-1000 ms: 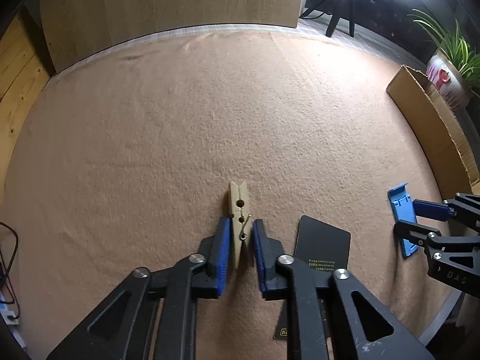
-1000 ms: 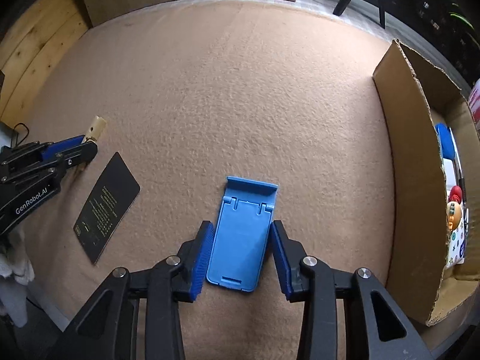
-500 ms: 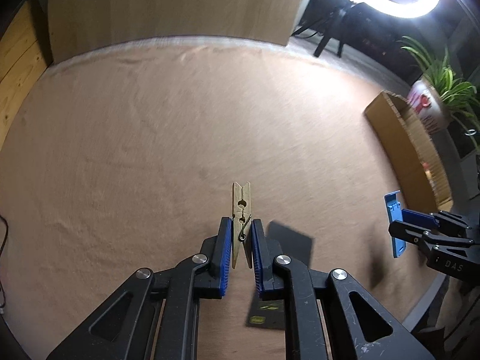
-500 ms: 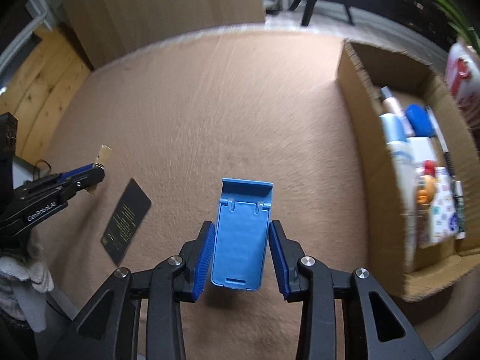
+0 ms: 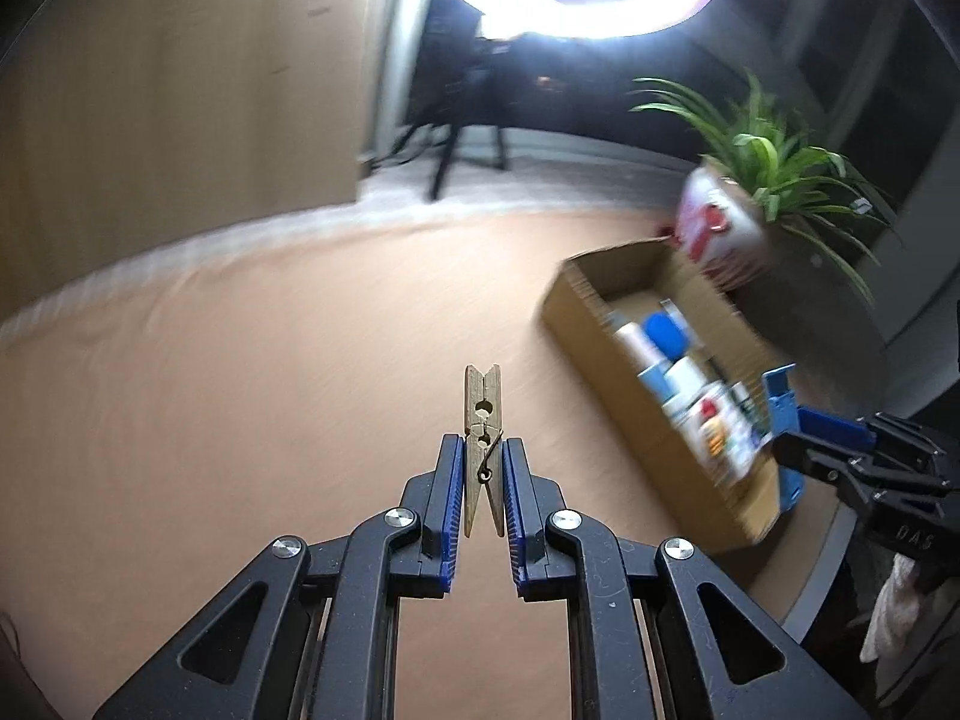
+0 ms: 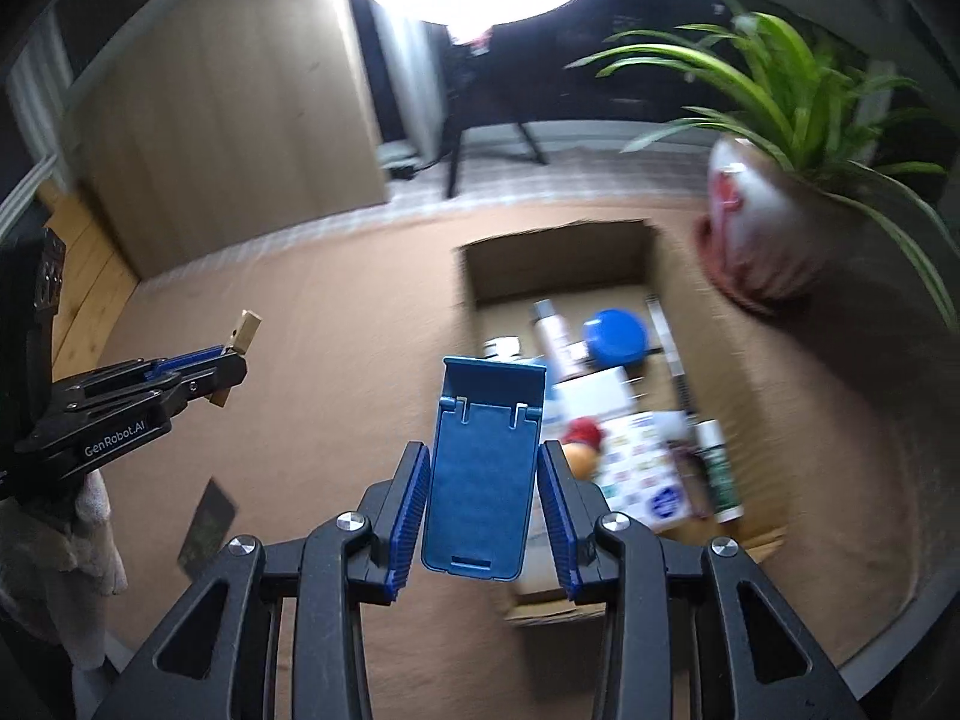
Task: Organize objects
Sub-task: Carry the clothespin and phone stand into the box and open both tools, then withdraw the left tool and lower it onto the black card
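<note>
Both grippers are now carrying their finds up off the tan cloth (image 5: 240,420), where a second ago they were down at its surface. The left gripper (image 5: 483,480) is clamping the wooden clothespin (image 5: 483,414); the right gripper (image 6: 483,504) is pinching the blue phone stand (image 6: 483,468) by its edges. Each is swinging toward the cardboard box (image 6: 558,264), already holding bottles and packets, so drop-off looks next. One black card (image 6: 207,519) is lying behind on the cloth.
</note>
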Tool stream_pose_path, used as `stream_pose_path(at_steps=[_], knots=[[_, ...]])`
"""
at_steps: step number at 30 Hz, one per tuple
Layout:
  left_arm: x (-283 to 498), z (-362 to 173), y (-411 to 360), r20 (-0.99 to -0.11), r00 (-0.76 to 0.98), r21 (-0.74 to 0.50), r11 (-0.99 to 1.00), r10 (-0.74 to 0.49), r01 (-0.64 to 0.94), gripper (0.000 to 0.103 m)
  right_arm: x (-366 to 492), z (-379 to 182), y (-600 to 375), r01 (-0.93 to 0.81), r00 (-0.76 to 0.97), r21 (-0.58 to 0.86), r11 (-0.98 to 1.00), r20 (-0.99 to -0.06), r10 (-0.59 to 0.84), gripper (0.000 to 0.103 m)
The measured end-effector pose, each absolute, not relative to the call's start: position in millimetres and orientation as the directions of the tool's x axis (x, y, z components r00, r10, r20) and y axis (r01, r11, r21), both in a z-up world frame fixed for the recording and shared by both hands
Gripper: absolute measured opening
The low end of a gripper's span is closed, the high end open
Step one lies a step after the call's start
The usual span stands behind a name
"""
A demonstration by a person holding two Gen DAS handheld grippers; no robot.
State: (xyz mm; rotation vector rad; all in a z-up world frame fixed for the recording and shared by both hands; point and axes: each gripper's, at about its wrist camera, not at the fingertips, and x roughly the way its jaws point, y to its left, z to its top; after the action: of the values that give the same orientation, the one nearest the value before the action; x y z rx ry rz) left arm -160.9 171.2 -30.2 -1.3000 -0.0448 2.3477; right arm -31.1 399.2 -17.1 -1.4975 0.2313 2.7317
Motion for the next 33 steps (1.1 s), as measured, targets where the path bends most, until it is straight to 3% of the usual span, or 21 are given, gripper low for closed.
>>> stream_pose_path(at_steps=[15,16,17,19,20,33], knots=[[-223,-33,315,-0.781,-0.416,-0.262,-0.848,0.467,-0.460,0.014,-51,-34,466,-0.167,-0.536,0.102,-0.981,-0.844,0.004,0.034],[-226,-34,318,-0.776,-0.414,-0.276,-0.846,0.476,-0.457,0.016,-52,-34,469,-0.165,-0.544,0.109,-0.980,-0.839,-0.002,0.038],[-230,-37,322,-0.779,-0.405,-0.284,-0.845,0.479,-0.453,0.021,-52,-34,471,-0.163,-0.546,0.114,-0.980,-0.838,-0.006,0.055],[-237,-41,328,-0.796,-0.385,-0.280,-0.848,0.467,-0.449,0.071,-55,-36,473,-0.150,-0.535,0.116,-0.982,-0.844,-0.018,0.077],[-238,-43,329,-0.800,-0.393,-0.268,-0.856,0.453,-0.442,0.077,-55,-36,473,-0.143,-0.541,0.115,-0.983,-0.841,-0.020,0.077],[-229,-35,289,-0.810,-0.445,-0.196,-0.892,0.381,-0.406,0.077,-54,-40,464,-0.136,-0.548,0.132,-0.982,-0.836,-0.037,0.077]])
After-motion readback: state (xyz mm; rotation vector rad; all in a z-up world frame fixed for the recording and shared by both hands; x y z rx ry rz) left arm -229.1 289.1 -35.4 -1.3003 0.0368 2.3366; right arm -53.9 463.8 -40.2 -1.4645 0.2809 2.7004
